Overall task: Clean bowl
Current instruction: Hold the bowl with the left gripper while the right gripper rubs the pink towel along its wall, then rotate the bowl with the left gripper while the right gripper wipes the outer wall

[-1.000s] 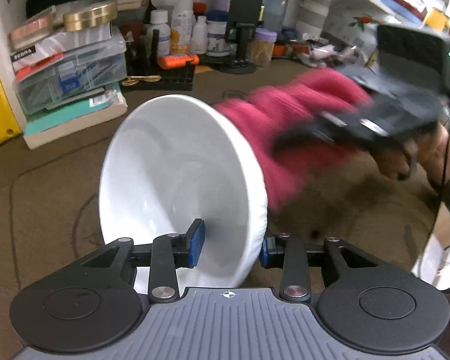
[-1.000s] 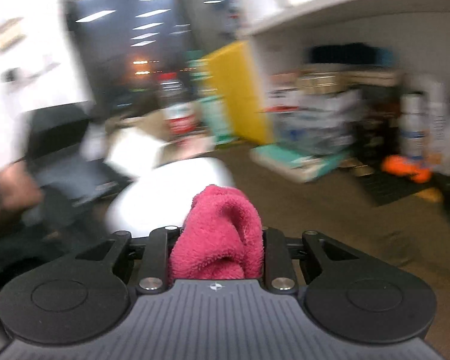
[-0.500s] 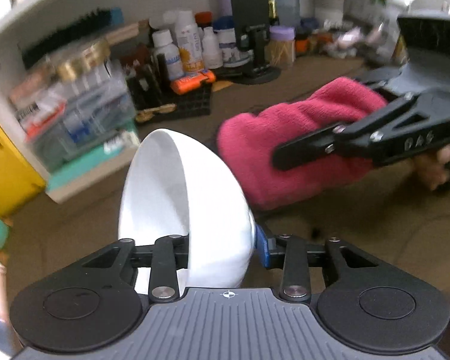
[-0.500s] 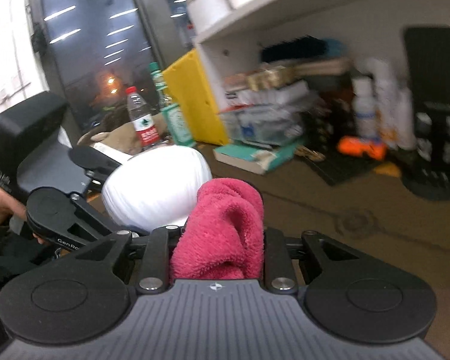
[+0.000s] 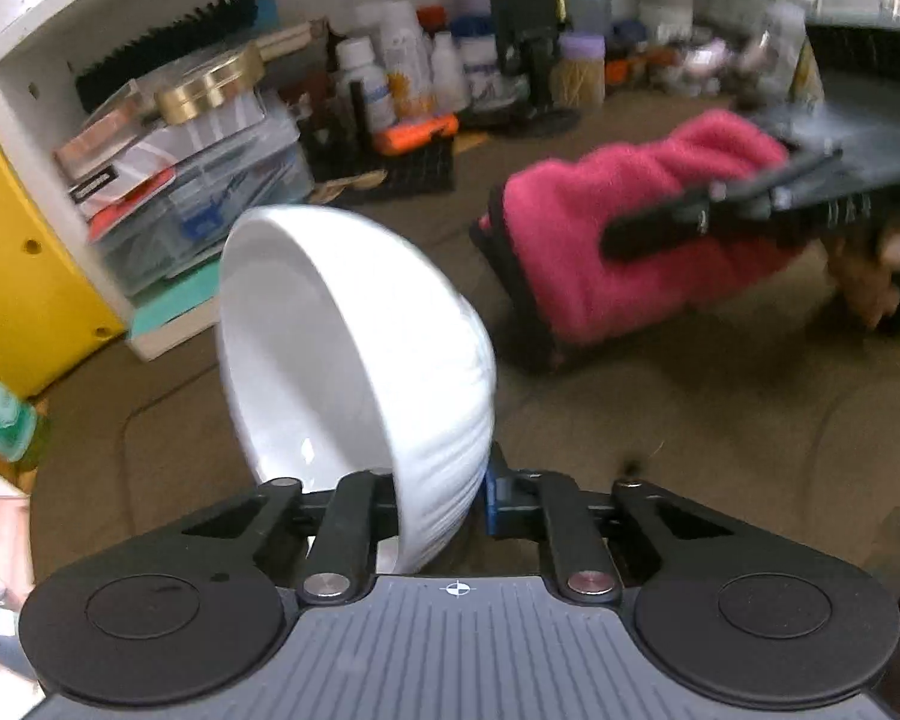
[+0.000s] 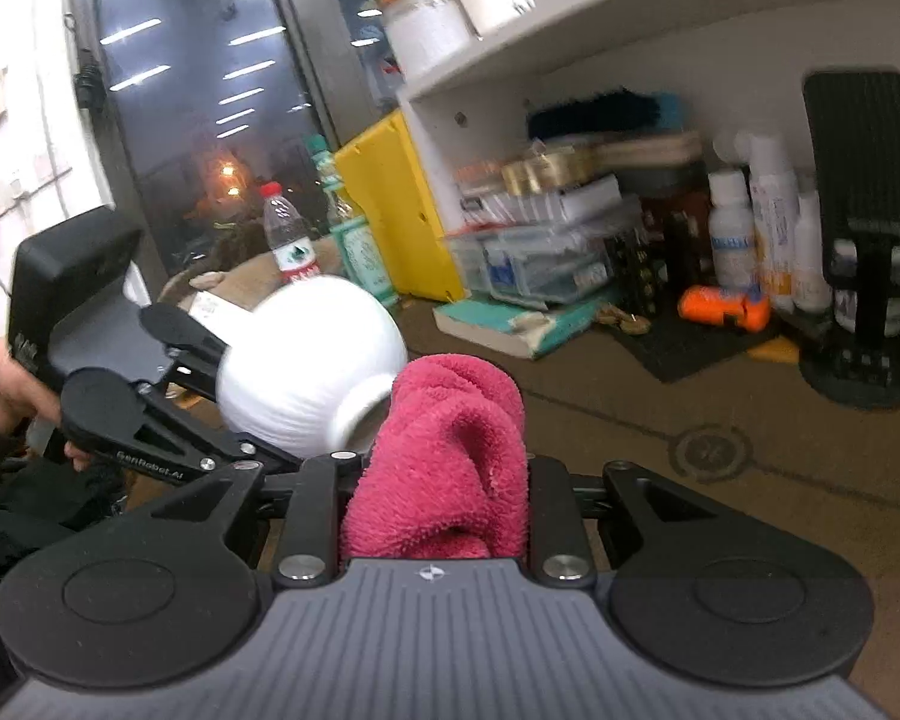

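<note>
My left gripper (image 5: 435,495) is shut on the rim of a white ribbed bowl (image 5: 354,372), held on its side above the brown table with its opening facing left. The bowl also shows in the right wrist view (image 6: 306,369), held by the left gripper (image 6: 228,396). My right gripper (image 6: 435,474) is shut on a folded pink cloth (image 6: 450,456). In the left wrist view the cloth (image 5: 624,216) and right gripper (image 5: 528,276) are to the right of the bowl, apart from it.
A white shelf unit (image 5: 42,36) holds stacked boxes (image 5: 198,180), bottles (image 5: 402,78) and a phone stand (image 5: 525,42) at the table's back. A yellow bin (image 6: 390,210) and bottles (image 6: 288,240) stand at the left.
The cloth in my right gripper has moved away from the bowl's outer wall to the right. The bowl has tipped and turned slightly in my left gripper.
</note>
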